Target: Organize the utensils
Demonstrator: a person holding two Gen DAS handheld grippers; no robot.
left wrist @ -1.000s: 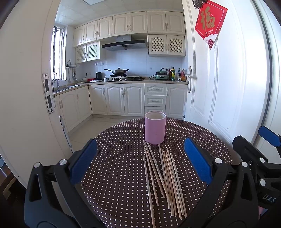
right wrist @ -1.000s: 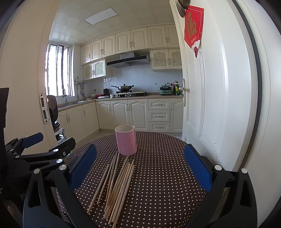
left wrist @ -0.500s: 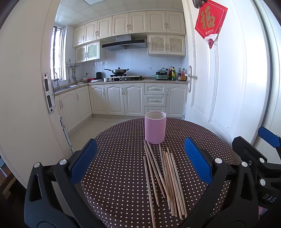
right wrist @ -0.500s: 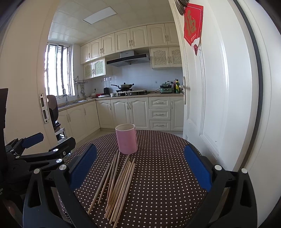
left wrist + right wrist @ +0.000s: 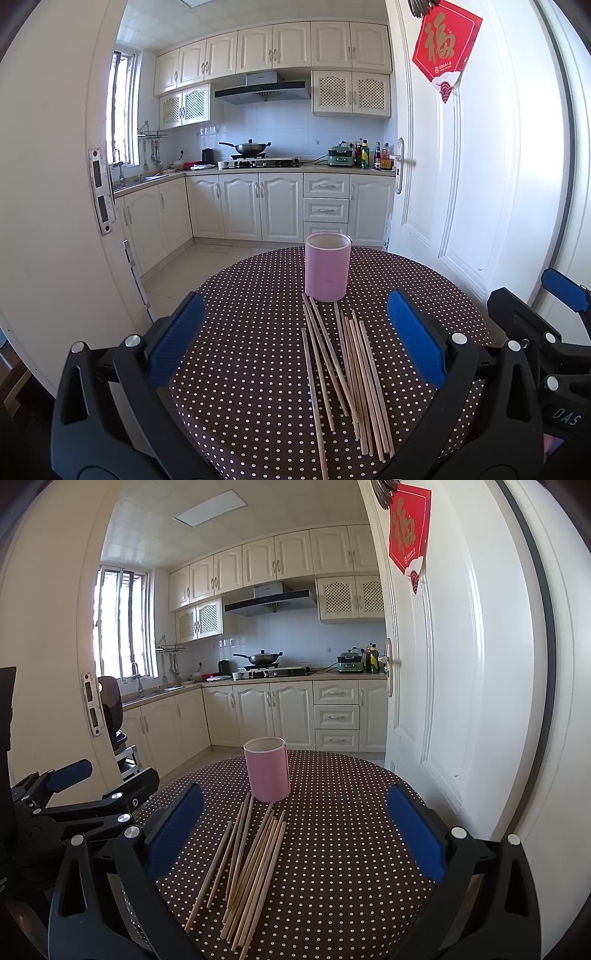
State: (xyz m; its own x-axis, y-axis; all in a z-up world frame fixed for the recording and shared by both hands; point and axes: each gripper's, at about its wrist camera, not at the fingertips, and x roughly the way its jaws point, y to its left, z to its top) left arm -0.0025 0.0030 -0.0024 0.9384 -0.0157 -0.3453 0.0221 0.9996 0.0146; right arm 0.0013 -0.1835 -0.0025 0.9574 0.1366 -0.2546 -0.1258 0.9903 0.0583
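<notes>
Judging from the loose bundle of pale wooden chopsticks (image 5: 347, 373) lying on the brown polka-dot round table (image 5: 251, 369) just before the upright pink cylindrical cup (image 5: 327, 271), nothing is sorted yet, with left gripper (image 5: 295, 343) and right gripper (image 5: 295, 823) both spread wide, empty.

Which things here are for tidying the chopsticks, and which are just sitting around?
For the job:
chopsticks, loose on the dotted table
pink cup, upright, nothing seen sticking out
left gripper and right gripper, both open

Just there:
wok on the stove
bottles on the counter
red door decoration
</notes>
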